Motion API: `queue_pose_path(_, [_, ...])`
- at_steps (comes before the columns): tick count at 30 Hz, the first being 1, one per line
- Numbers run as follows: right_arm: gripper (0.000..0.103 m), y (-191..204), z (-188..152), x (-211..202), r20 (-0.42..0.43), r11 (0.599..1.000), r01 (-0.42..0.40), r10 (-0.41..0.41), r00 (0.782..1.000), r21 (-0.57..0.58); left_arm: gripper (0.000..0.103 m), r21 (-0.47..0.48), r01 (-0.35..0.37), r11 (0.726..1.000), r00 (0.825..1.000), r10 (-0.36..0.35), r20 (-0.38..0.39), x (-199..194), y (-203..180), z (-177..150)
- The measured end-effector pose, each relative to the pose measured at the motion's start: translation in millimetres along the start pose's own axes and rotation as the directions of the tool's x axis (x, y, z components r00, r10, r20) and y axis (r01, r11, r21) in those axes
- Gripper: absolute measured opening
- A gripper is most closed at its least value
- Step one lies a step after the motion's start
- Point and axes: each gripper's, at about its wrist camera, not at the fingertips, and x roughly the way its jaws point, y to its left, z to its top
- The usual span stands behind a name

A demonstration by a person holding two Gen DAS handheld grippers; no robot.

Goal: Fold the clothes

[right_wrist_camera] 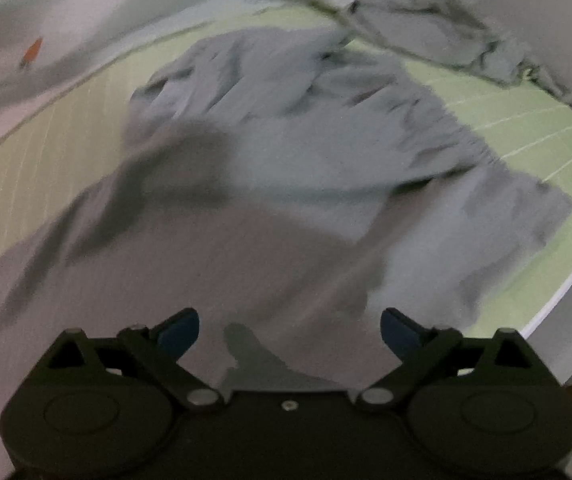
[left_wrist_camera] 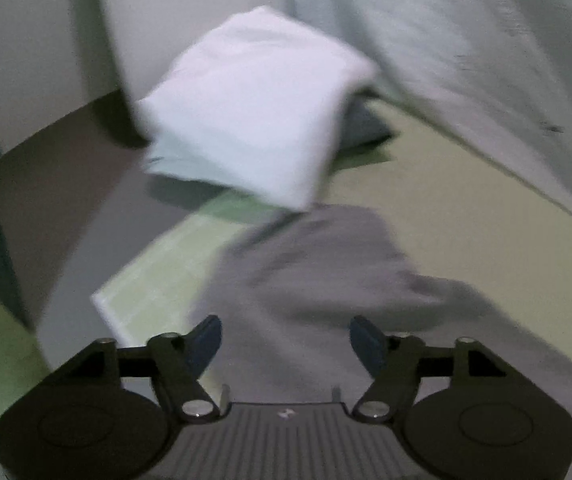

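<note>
A crumpled grey garment [right_wrist_camera: 286, 152] lies spread on the pale green striped bed sheet [right_wrist_camera: 526, 128]; it also shows in the left wrist view [left_wrist_camera: 318, 280]. My left gripper [left_wrist_camera: 285, 334] is open and empty, just above the near end of the garment. My right gripper [right_wrist_camera: 290, 328] is open and empty, over the garment's near part. A stack of folded clothes with a white piece on top [left_wrist_camera: 246, 108] sits on the sheet beyond the left gripper. Both views are blurred by motion.
A pale blanket with orange marks [left_wrist_camera: 466, 40] lies along the far side of the bed. Another rumpled grey cloth [right_wrist_camera: 438, 24] lies at the bed's far right by the wall. The bed's edge [left_wrist_camera: 106, 304] is at the left, with brown floor [left_wrist_camera: 46, 184] beyond.
</note>
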Motion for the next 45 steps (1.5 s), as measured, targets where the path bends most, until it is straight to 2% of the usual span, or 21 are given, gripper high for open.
queue_pose_path(5, [0.100,-55,33,6,0.096,0.998,0.039,-0.044,0.994,0.054,0.091,0.085,0.102,0.991,0.994,-0.104,0.029,-25,-68,-2])
queue_pose_path(8, [0.100,-86,53,22,0.108,0.993,0.080,-0.089,0.990,0.086,0.096,0.129,0.149,0.980,0.987,-0.154,0.034,-41,-110,-8])
queue_pose_path(11, [0.100,-105,69,40,0.102,0.992,0.108,-0.115,0.988,0.066,0.097,0.199,0.190,0.961,0.980,-0.199,0.025,-52,-158,-12])
queue_pose_path(17, [0.101,-118,97,76,0.065,0.998,0.056,-0.059,0.996,0.042,0.097,0.274,0.277,0.921,0.958,-0.287,-0.005,-64,-242,-13])
queue_pose_path(20, [0.101,-118,114,88,0.068,0.999,0.045,-0.045,0.997,0.003,0.098,0.321,0.326,0.889,0.943,-0.330,-0.041,-58,-285,-10])
queue_pose_path(24, [0.101,-117,141,111,0.056,0.999,0.047,-0.048,0.997,0.009,0.098,0.374,0.410,0.832,0.911,-0.392,-0.126,-46,-345,-8])
queue_pose_path(27, [0.101,-114,159,128,0.047,0.998,0.056,-0.056,0.997,0.011,0.098,0.418,0.475,0.774,0.879,-0.441,-0.183,-37,-389,-6])
queue_pose_path(32, [0.101,-105,174,157,0.015,0.998,0.060,-0.060,0.998,-0.010,0.095,0.485,0.542,0.686,0.839,-0.474,-0.267,-17,-454,-13])
queue_pose_path(37, [0.103,-98,184,169,0.035,0.999,0.049,-0.050,0.998,0.023,0.077,0.507,0.617,0.601,0.786,-0.493,-0.372,8,-499,-25])
queue_pose_path(40, [0.103,-94,189,171,0.039,0.998,0.052,-0.053,0.998,0.028,0.073,0.508,0.661,0.552,0.750,-0.494,-0.439,21,-519,-35])
queue_pose_path(43, [0.102,-90,189,172,0.047,0.998,0.055,-0.056,0.997,0.025,0.068,0.500,0.691,0.522,0.723,-0.505,-0.472,25,-527,-43])
queue_pose_path(44, [0.102,-89,188,172,0.054,0.998,0.055,-0.056,0.997,0.020,0.064,0.497,0.700,0.512,0.714,-0.508,-0.482,27,-529,-45])
queue_pose_path(45, [0.101,-88,188,172,0.058,0.998,0.055,-0.056,0.997,0.023,0.051,0.501,0.699,0.510,0.715,-0.506,-0.482,28,-533,-48])
